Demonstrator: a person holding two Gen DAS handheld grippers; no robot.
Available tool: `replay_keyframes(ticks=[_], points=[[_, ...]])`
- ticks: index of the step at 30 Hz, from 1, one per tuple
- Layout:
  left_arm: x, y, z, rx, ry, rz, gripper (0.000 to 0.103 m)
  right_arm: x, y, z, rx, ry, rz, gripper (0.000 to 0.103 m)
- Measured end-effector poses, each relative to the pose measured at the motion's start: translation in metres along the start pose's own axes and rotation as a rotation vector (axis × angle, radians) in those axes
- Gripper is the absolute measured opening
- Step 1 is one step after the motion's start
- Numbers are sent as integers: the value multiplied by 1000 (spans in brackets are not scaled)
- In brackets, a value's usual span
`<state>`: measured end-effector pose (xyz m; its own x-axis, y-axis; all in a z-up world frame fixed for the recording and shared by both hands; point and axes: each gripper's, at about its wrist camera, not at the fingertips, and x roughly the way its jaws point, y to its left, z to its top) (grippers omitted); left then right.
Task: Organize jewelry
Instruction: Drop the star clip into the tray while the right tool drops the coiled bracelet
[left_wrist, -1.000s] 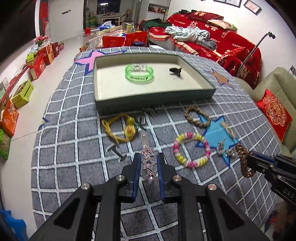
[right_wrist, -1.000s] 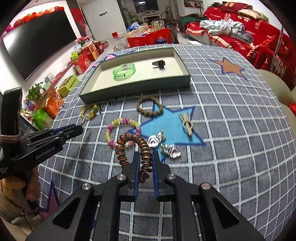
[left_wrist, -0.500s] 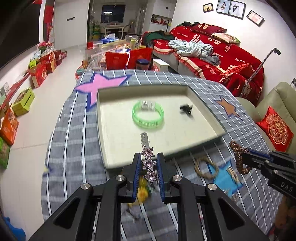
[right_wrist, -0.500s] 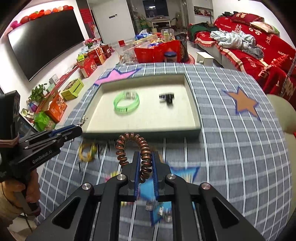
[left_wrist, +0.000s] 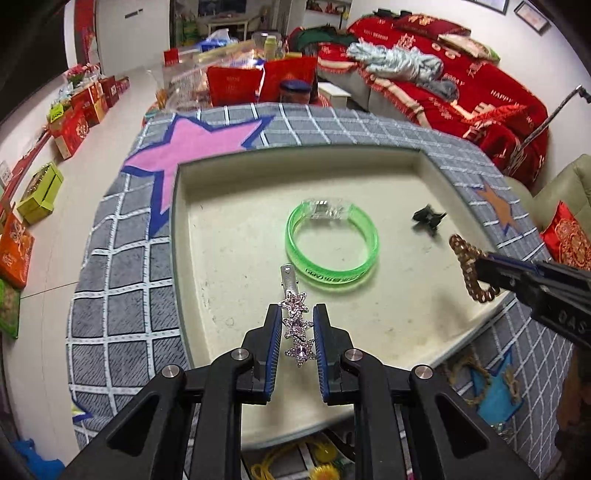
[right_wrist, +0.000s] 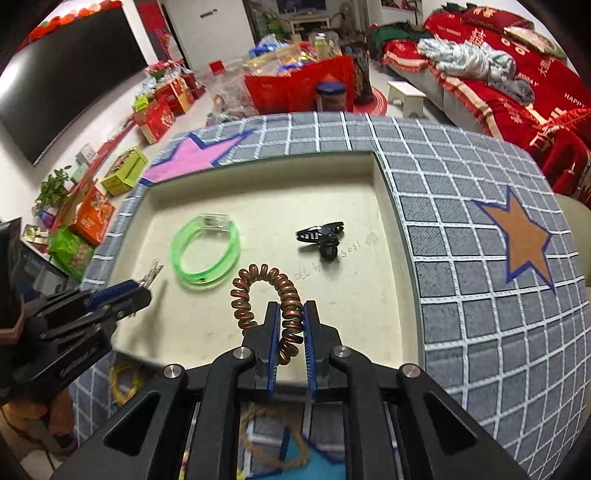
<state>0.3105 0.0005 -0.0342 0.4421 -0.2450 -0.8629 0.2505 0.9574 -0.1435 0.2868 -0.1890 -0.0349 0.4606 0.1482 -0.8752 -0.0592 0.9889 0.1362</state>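
My left gripper (left_wrist: 294, 325) is shut on a silver star hair clip (left_wrist: 295, 321) and holds it over the front part of the cream tray (left_wrist: 221, 236). My right gripper (right_wrist: 290, 321) is shut on a copper coil hair tie (right_wrist: 264, 295) and holds it over the tray's front (right_wrist: 373, 295). It also shows at the right of the left wrist view (left_wrist: 491, 269). A green bangle (left_wrist: 332, 242) and a black claw clip (left_wrist: 428, 218) lie in the tray; they also show in the right wrist view, bangle (right_wrist: 205, 253), clip (right_wrist: 321, 236).
The tray sits on a grey checked cloth (left_wrist: 122, 280) with coloured stars. A yellow cord piece (left_wrist: 295, 461) and a braided ring (left_wrist: 476, 384) lie on the cloth in front of the tray. Boxes stand on the floor at left, red sofas behind.
Both grippers have moved forward from above the loose jewelry to over the tray, each still holding its piece.
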Motion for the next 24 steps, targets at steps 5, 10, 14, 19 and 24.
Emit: replay_keyframes(ticks=[5, 10, 14, 19, 24], points=[[17, 0, 2, 4, 39, 7, 34, 19, -4, 9, 7, 29, -21, 13], [23, -8, 11, 44, 25, 45, 34, 31, -7, 21, 25, 39, -41, 13], [29, -8, 23, 34, 13, 58, 34, 40, -11, 32, 48, 32, -55, 13], [33, -9, 26, 51, -18, 90, 34, 46, -13, 35, 58, 35, -41, 14], [33, -14, 24, 72, -32, 108, 35, 43, -7, 32, 37, 32, -71, 29]])
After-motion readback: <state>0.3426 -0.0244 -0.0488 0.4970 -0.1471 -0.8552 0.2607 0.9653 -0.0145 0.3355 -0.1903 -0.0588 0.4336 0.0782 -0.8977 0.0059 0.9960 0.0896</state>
